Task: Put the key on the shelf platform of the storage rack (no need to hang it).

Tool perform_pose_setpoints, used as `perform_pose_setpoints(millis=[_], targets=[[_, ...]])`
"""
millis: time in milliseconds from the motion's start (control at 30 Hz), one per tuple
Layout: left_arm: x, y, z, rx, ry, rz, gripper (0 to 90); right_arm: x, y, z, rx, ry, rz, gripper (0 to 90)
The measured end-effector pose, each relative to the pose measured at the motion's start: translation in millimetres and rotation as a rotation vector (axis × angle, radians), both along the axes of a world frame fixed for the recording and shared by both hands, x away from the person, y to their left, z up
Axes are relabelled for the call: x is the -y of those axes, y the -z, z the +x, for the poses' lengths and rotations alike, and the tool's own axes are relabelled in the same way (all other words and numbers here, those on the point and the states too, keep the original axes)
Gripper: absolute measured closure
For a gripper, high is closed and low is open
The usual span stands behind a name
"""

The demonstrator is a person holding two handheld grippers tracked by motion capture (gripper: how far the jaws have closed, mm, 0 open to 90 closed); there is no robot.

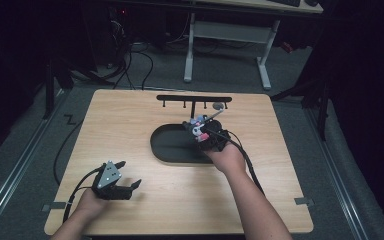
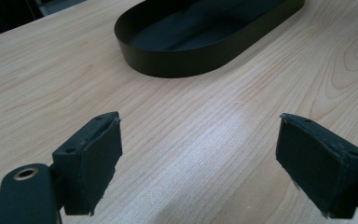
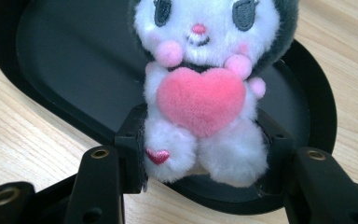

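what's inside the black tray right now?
The black tray looks bare in the left gripper view. The right gripper holds a plush toy above the right end, covering part of the tray floor there; nothing else shows inside.

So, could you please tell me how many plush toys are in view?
1. The plush toy sits clamped in the right claw, above the black oval tray. None shows elsewhere on the table.

Left tongs [image 1: 128, 175]: black body, grey three-cornered plate on top, black cable trailing.
Right tongs [image 3: 200, 154]: black arms, brass-ringed screw holes, square black pads.
Forearms: bare, no sleeves.
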State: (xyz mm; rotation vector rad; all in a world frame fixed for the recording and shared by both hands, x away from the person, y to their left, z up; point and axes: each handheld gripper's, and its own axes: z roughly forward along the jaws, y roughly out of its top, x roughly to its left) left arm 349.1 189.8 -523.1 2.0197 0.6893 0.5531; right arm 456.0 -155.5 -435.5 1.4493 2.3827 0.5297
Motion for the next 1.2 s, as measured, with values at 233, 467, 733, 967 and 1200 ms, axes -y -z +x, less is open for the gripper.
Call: perform_pose_setpoints(millis=[233, 467, 733, 967, 1200], targets=[[0.0, 0.0, 0.4, -0.002, 0.001, -0.002, 15.3, -0.9, 12.0, 5.4, -0.022, 0.016, -0.001, 48.5], [0.4, 0.1, -0.4, 0.003, 0.005, 0.003, 15.3, 0.1, 22.4, 13.7, -0.044, 0.034, -0.01, 48.5], [0.2, 0.1, -0.3, 0.001, 0.005, 0.002, 15.3, -1.0, 32.5, 12.2, -0.058, 0.028, -0.024, 48.5], [0.5, 0.1, -0.3, 0.003, 0.004, 0.004, 15.3, 11.7, 39.1, 2.4, -0.099, 0.051, -0.007, 48.3], [1.0, 0.1, -0.1, 0.002, 0.002, 0.01, 15.3, 20.3, 44.3, -2.1, -0.116, 0.06, 0.011, 48.1]])
